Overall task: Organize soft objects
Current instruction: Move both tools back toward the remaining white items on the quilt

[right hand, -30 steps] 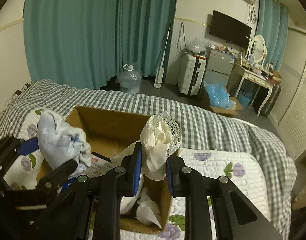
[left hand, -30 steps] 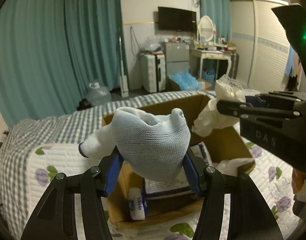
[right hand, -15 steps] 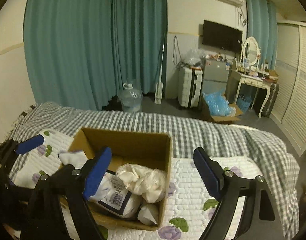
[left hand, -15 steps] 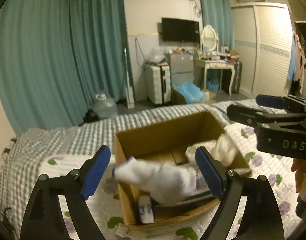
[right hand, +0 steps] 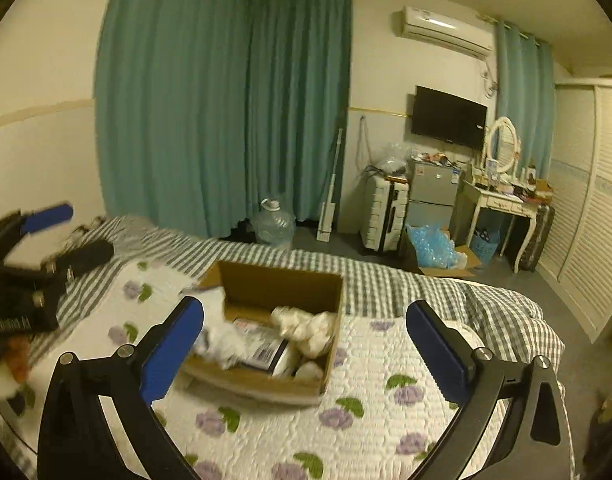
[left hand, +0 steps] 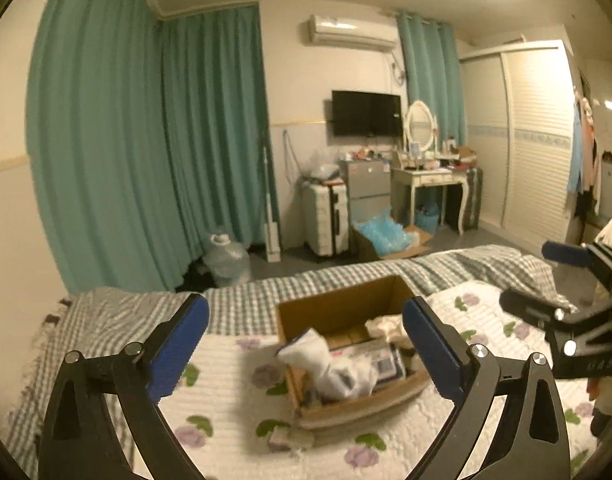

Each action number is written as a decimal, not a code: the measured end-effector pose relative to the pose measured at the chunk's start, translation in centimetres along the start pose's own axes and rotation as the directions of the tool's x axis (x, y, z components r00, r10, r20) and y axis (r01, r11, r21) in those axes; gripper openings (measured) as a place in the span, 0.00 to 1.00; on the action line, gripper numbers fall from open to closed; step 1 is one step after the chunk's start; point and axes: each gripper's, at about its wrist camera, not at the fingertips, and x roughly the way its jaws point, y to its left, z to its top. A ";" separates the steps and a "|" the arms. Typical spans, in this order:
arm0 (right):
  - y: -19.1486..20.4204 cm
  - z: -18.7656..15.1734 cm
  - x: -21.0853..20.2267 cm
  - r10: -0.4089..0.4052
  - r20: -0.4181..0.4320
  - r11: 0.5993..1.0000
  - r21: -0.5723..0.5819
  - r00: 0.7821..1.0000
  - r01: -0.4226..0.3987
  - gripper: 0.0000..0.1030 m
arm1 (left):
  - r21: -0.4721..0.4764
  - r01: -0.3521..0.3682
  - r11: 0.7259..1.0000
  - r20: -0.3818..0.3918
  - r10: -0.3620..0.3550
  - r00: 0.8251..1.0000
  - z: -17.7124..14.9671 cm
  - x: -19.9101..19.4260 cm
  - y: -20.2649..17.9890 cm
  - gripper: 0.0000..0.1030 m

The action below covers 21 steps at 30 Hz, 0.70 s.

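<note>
A cardboard box [left hand: 338, 308] stands on the flowered quilt [left hand: 225, 392]; it also shows in the right wrist view [right hand: 281, 284]. A white knit cloth [left hand: 330, 364] hangs over its left rim, seen too in the right wrist view [right hand: 221, 340]. A cream lace cloth [right hand: 306, 324] lies inside at the right, also in the left wrist view [left hand: 386, 326]. My left gripper [left hand: 306, 344] is open and empty, held back above the box. My right gripper [right hand: 303, 344] is open and empty too, and shows at the right of the left wrist view [left hand: 562, 280].
Flat packets [right hand: 261, 350] lie in the box under the cloths. A checked blanket [right hand: 386, 280] covers the far side of the bed. Beyond it stand a water jug [right hand: 273, 224], a suitcase [right hand: 384, 212], a dressing table [right hand: 502, 204] and teal curtains [right hand: 225, 100].
Both grippers opened and let go of their cloths, which fell into the box. Both grippers then rose and drew back, so the box now looks smaller and lower.
</note>
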 end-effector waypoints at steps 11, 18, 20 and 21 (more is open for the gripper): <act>2.7 -9.6 1.9 0.034 -0.164 0.999 -0.006 0.986 -0.036 0.99 | -0.098 -0.118 0.988 -0.178 0.100 0.979 -9.7 -2.2 1.0 0.96; 2.7 -12.5 3.3 0.055 -0.236 0.998 0.023 0.970 -0.051 0.99 | -0.121 -0.134 0.984 -0.373 0.081 0.924 -18.6 0.2 0.1 0.94; 2.8 -12.7 3.6 0.046 -0.240 0.999 0.017 0.970 -0.043 0.99 | -0.117 -0.136 0.984 -0.402 0.078 0.912 -20.2 0.8 0.2 0.94; 2.8 -12.8 3.8 0.036 -0.244 0.999 0.014 0.969 -0.034 0.99 | -0.118 -0.131 0.984 -0.412 0.072 0.908 -20.9 0.9 0.4 0.94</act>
